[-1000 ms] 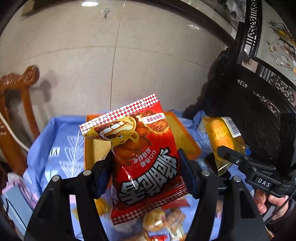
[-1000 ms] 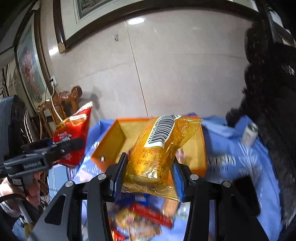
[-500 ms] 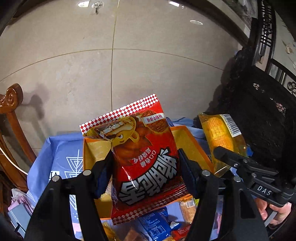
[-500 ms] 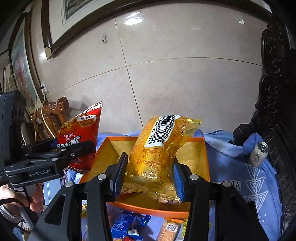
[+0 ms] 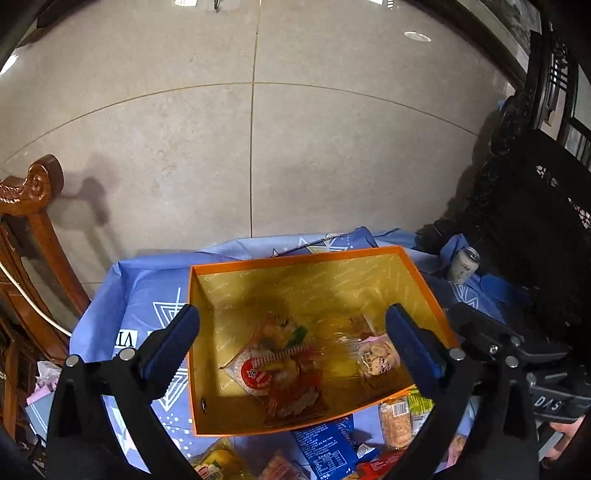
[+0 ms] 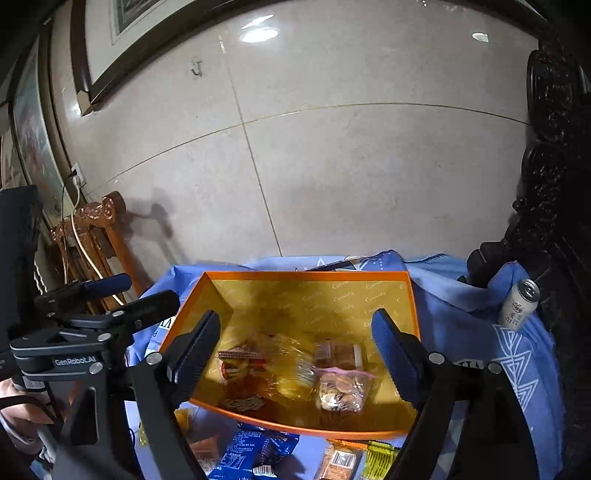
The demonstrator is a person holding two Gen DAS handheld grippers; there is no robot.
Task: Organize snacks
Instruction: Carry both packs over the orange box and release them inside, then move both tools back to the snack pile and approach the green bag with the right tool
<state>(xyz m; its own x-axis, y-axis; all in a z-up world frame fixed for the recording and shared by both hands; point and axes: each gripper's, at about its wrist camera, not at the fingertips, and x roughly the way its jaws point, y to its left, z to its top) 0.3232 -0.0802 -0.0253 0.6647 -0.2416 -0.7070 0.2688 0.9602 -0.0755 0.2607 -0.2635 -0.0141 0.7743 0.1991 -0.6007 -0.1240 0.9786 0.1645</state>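
Beige tiled wall, carved wooden chair at left, framed picture above

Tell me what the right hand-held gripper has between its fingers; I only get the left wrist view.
Observer: Nothing. The right hand-held gripper is opening its jaws above the orange box, empty.
Operator: Check the wall beyond the wooden chair.
Observer: A wall socket sits just above the chair's carved top.
Operator: Read the lettering on the left hand-held gripper's side.
Observer: It says GenRobot.AI.
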